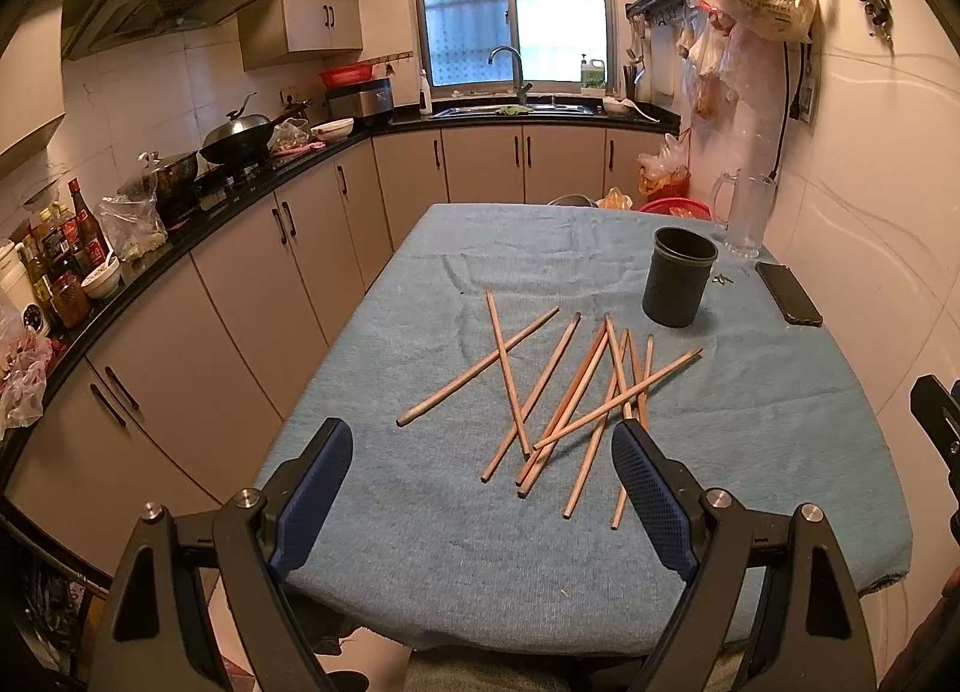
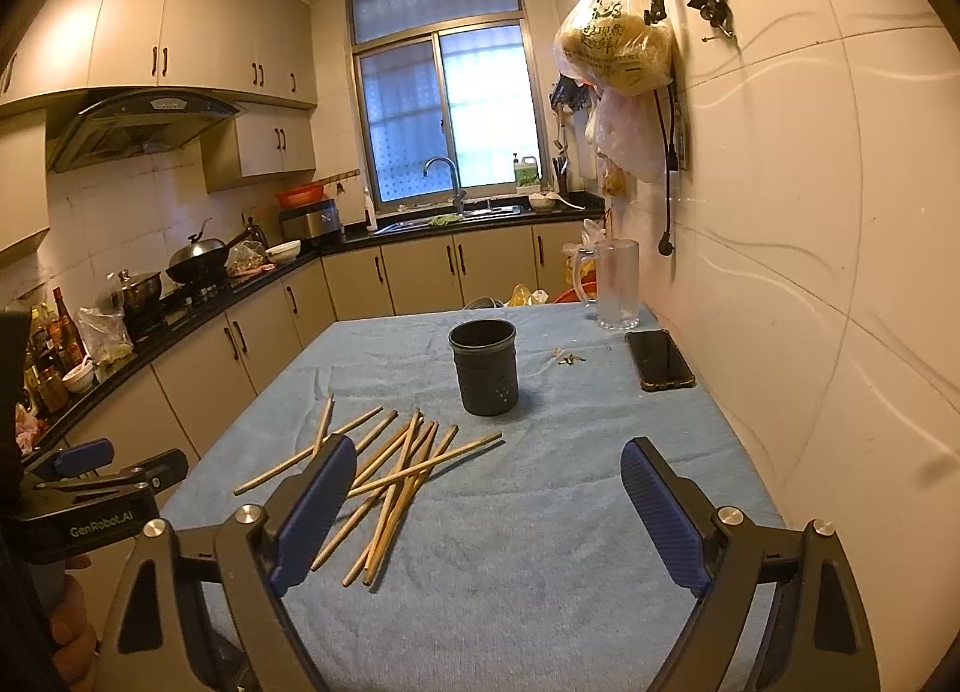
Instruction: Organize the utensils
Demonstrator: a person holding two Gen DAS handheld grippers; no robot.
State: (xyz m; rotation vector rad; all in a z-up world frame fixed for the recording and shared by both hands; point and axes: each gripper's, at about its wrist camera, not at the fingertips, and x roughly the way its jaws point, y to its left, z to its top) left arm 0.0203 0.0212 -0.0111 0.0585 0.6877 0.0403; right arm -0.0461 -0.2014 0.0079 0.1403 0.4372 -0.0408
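Note:
Several wooden chopsticks [image 1: 564, 392] lie crossed in a loose pile on the blue cloth-covered table [image 1: 420, 542]. A dark cylindrical holder [image 1: 681, 284] stands upright behind them, to the right, empty as far as I can see. My left gripper [image 1: 483, 452] is open and empty, hovering above the near ends of the chopsticks. In the right wrist view the pile [image 2: 390, 476] lies left of centre and the holder [image 2: 485, 368] stands beyond it. My right gripper [image 2: 486, 473] is open and empty, above the table to the right of the pile.
A black phone [image 2: 660, 359] lies by the wall, with a glass mug [image 2: 615, 284] behind it and small bits [image 2: 567, 357] on the cloth. The tiled wall runs along the table's right side. Counters with pots and bottles run along the left.

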